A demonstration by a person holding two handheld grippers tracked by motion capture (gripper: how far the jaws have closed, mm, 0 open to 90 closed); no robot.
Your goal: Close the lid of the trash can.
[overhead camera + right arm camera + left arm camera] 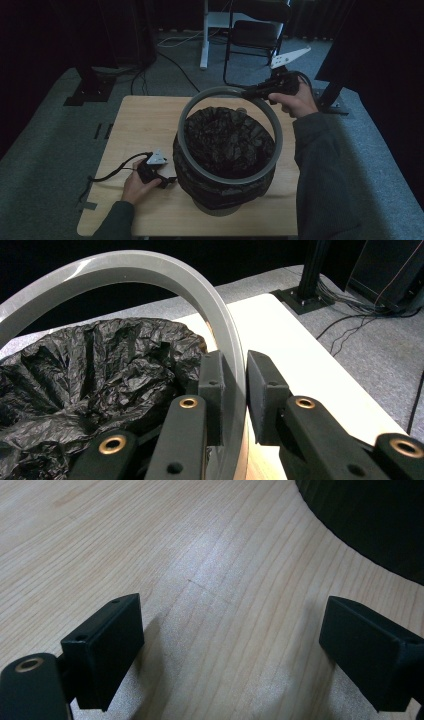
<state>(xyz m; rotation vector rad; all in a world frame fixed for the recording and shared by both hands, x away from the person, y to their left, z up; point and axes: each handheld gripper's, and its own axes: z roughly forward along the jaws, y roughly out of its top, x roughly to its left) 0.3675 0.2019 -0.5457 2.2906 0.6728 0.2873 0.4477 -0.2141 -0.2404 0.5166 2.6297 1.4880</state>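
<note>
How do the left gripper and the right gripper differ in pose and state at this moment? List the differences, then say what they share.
The left gripper has its jaws spread wide with nothing between them; the right gripper is shut on the grey ring. The left gripper sits low on the wooden table beside the bin with the black bag; the right gripper is raised, holding the ring tilted over that bin. Both have two black jaws and are hand-held.
</note>
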